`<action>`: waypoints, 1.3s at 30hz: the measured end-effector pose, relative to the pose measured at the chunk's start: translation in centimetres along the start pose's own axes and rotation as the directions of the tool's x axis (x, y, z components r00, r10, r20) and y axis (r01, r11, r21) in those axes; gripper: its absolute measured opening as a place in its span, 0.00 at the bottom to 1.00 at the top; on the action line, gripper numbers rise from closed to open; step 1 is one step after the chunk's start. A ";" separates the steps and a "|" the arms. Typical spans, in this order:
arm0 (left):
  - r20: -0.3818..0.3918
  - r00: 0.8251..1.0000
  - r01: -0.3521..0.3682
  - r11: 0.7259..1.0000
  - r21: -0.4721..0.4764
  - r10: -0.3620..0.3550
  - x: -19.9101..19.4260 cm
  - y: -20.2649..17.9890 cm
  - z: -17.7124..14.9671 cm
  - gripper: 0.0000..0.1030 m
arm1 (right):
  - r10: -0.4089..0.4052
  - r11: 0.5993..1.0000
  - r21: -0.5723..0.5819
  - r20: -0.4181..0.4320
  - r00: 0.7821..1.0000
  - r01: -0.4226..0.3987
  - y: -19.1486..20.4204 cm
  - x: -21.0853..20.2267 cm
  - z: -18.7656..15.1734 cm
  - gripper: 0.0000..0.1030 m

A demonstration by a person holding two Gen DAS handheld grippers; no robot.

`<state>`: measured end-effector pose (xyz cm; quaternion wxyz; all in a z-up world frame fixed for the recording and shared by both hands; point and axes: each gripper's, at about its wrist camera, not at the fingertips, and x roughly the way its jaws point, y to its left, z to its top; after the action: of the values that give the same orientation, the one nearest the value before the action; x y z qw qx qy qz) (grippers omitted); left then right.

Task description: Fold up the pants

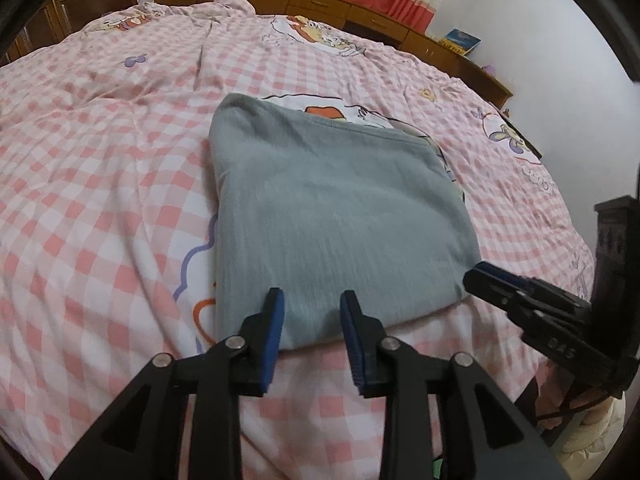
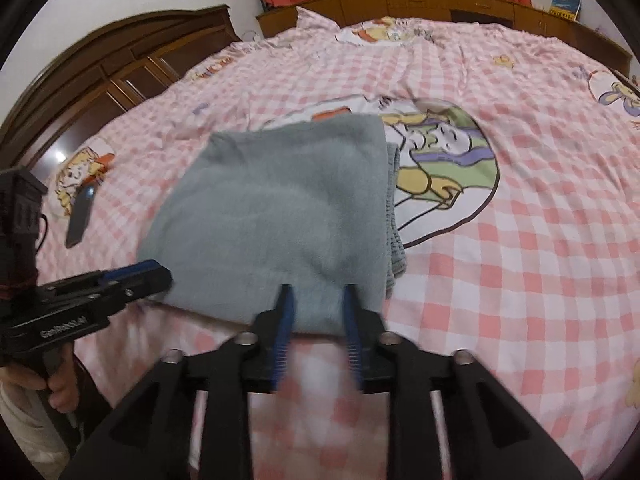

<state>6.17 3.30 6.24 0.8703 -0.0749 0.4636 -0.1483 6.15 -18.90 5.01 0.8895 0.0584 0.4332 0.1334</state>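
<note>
The grey pants point(image 1: 332, 216) lie folded into a flat rectangle on the pink checked bed cover point(image 1: 100, 200). They also show in the right wrist view point(image 2: 276, 216), with stacked layer edges on their right side. My left gripper point(image 1: 312, 304) is open and empty, its fingertips just over the near edge of the pants. My right gripper point(image 2: 318, 296) is open and empty at the near edge too. In the left wrist view the right gripper point(image 1: 484, 276) sits at the near right corner. In the right wrist view the left gripper point(image 2: 156, 276) sits at the near left corner.
A dark phone point(image 2: 80, 216) lies on the cover left of the pants. Wooden cabinets point(image 1: 360, 16) line the far side of the bed, and a dark wooden headboard point(image 2: 120, 68) stands at the left. A book point(image 1: 460, 42) rests on the cabinets.
</note>
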 end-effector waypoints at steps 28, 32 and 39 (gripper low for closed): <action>-0.087 0.981 -0.174 0.985 -0.013 0.172 2.2 -1.0 -4.4 0.85 | -0.152 0.987 0.034 -0.084 0.985 0.155 0.1 1.0 -5.1 0.66; -0.087 0.979 -0.185 0.983 0.006 0.185 2.4 -1.2 -4.5 0.86 | -0.156 0.987 0.028 -0.085 0.984 0.158 0.2 1.2 -5.1 0.68; -0.089 0.979 -0.186 0.983 0.006 0.186 2.6 -1.3 -4.5 0.88 | -0.159 0.987 0.020 -0.086 0.983 0.162 0.3 1.4 -5.1 0.70</action>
<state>3.51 1.31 2.03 0.8588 -0.0256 0.5071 -0.0690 2.86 -18.25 0.89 0.8774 0.0297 0.4754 0.0578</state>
